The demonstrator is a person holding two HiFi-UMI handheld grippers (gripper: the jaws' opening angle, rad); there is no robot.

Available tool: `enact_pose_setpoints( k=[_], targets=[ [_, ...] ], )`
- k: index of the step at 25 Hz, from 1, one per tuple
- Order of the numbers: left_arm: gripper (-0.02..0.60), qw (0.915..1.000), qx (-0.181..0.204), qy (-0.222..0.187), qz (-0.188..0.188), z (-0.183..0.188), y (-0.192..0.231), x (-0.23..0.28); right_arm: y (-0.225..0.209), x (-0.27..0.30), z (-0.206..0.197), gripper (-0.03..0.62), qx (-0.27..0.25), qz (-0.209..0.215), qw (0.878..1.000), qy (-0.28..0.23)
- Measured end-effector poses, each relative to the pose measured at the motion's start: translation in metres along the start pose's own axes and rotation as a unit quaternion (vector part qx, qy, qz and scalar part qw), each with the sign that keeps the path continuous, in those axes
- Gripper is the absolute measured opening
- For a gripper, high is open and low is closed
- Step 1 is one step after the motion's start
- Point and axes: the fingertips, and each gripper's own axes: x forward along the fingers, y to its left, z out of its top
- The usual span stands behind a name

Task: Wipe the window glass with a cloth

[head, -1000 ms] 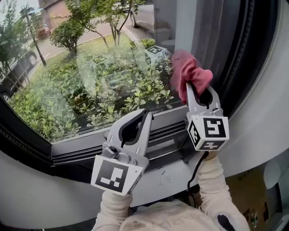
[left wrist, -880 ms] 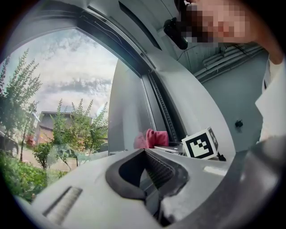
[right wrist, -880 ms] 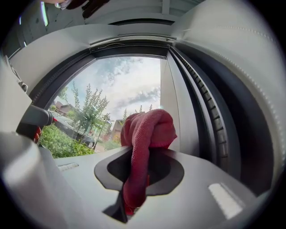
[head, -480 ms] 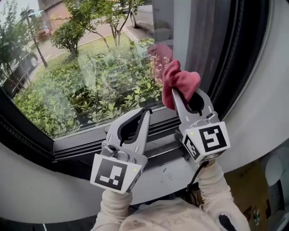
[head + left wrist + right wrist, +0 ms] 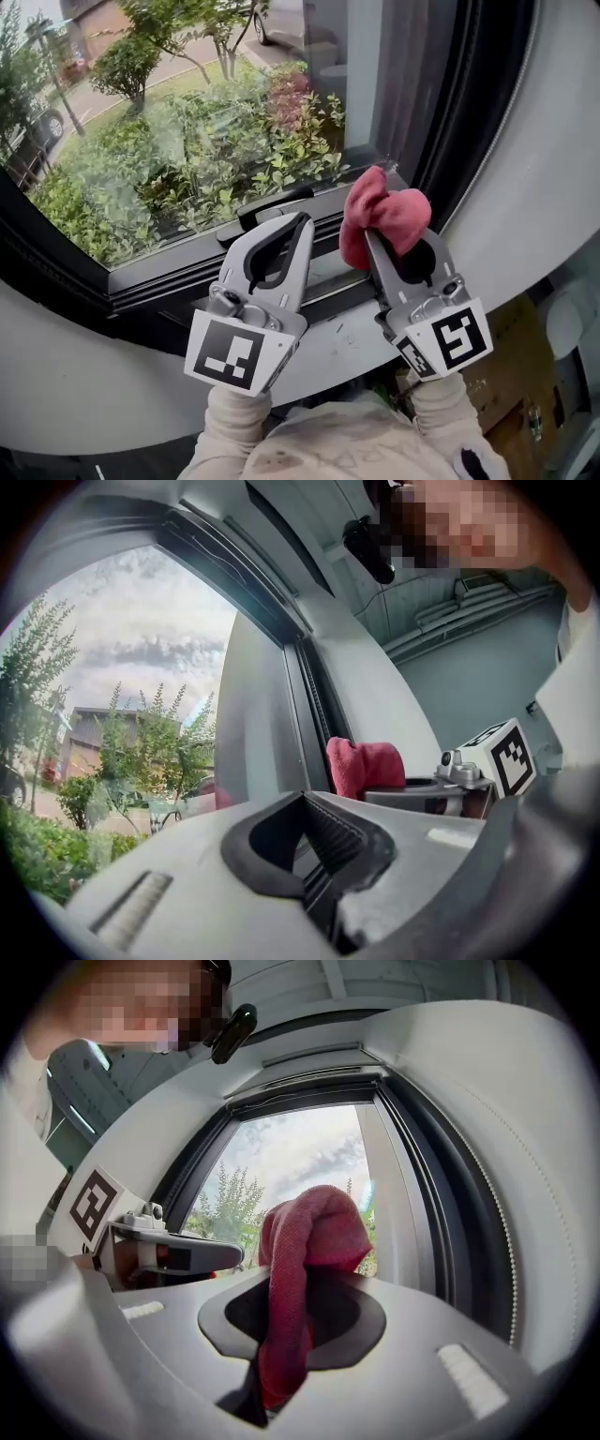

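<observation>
The window glass (image 5: 178,131) fills the upper left of the head view, with shrubs and a street behind it. A red cloth (image 5: 384,214) is bunched at the tip of my right gripper (image 5: 367,236), which is shut on it. The cloth hangs just off the pane, over the lower right corner of the frame. In the right gripper view the cloth (image 5: 309,1237) drapes over the jaws and down between them. My left gripper (image 5: 300,221) is shut and empty, beside the right one at the sill. From the left gripper view the cloth (image 5: 364,766) shows to the right.
A black window handle (image 5: 272,201) lies on the lower frame just beyond the left gripper. The dark lower frame and track (image 5: 150,286) run across. A dark side frame (image 5: 469,122) stands at the right, with curved white wall (image 5: 534,216) past it. Cardboard (image 5: 511,370) sits below right.
My right gripper has come down and away from the glass with the cloth, from mid-pane height to the lower frame. The left gripper has barely moved.
</observation>
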Motion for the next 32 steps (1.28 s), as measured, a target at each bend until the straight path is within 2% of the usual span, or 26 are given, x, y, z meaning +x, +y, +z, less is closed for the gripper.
enact_pose_setpoints(
  k=[11,32],
  targets=[
    [0.101,0.9999,-0.004,-0.006,0.007,0.009,0.0,-0.028,0.037,0.014,0.027,0.087,0.007,0.031,0.999,-0.02],
    [0.101,0.9997,0.005,-0.009,0.021,0.017,-0.007,-0.037,0.047,0.008,0.03,0.087,0.029,0.056,0.998,-0.027]
  ],
)
